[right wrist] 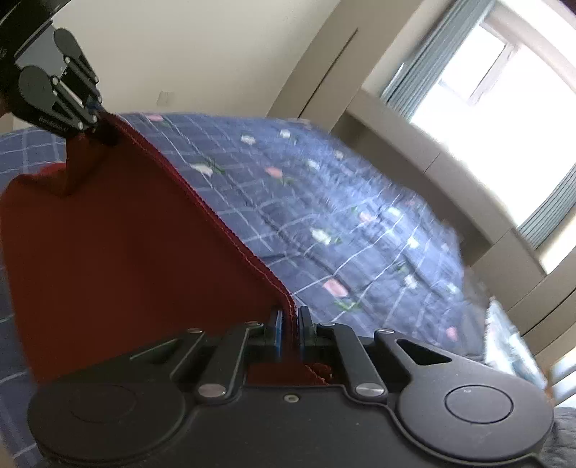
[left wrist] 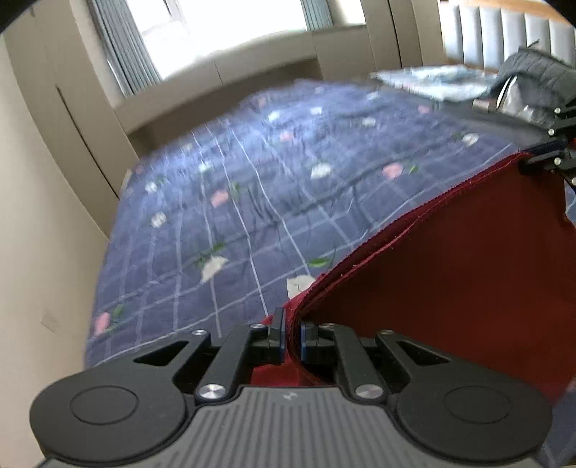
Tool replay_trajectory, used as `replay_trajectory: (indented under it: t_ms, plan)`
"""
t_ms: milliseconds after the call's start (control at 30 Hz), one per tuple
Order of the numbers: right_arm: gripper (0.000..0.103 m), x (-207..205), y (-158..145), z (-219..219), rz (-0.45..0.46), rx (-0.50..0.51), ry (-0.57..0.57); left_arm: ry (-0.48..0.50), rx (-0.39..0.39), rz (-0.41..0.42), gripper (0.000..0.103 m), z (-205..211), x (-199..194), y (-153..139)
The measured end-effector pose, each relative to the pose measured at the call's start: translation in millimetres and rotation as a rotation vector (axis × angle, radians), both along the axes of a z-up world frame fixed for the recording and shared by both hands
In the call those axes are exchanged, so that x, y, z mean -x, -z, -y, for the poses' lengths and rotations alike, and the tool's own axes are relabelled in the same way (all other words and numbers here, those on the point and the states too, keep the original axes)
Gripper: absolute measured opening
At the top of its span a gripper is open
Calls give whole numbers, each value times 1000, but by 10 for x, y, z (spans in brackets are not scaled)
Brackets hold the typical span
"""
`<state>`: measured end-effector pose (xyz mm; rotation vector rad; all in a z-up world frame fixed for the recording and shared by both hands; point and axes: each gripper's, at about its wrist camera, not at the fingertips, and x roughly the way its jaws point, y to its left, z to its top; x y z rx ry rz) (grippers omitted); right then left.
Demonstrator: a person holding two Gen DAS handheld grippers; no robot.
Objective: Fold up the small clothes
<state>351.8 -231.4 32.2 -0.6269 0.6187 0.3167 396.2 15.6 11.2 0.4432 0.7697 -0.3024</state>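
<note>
One red garment (left wrist: 468, 273) is held stretched above the bed (left wrist: 252, 180), one hemmed corner pinched between the nearly closed fingers of the left hand-held gripper (left wrist: 291, 336) and the other clamped likewise by the right hand-held gripper (right wrist: 289, 333).

Daylight is streaming through a window (left wrist: 223, 28) flanked by grey-blue curtains (left wrist: 122, 54); beige walls (right wrist: 187, 46) are enclosing a bed bearing a blue checked floral bedspread (left wrist: 230, 201).
</note>
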Motion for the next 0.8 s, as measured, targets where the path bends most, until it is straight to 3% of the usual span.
replay_trajectory:
  t_ms: [200,300,333,367,500,567,800]
  plan:
    - [7,-658,542,76,-105,-29,15,54,39,-155,10,-102,-626,526]
    - [15,-861,744,175,-147,-63,18,109,63,-239,28,-229,-887,677]
    - [18,-918,805,207,-158,-71,21,129,67,-255,39,-290,-965,710]
    - [23,-976,861,243,-166,-79,27,148,72,-260,50,-330,-1002,704]
    - [50,-1072,986,412,-166,-132,56,236,82,-264,74,-509,-1122,643]
    - [50,-1098,1011,506,-177,-180,68,261,70,-264,81,-569,-1156,588]
    - [54,-1110,1037,545,-185,-193,71,325,55,-304,88,-672,-1239,404]
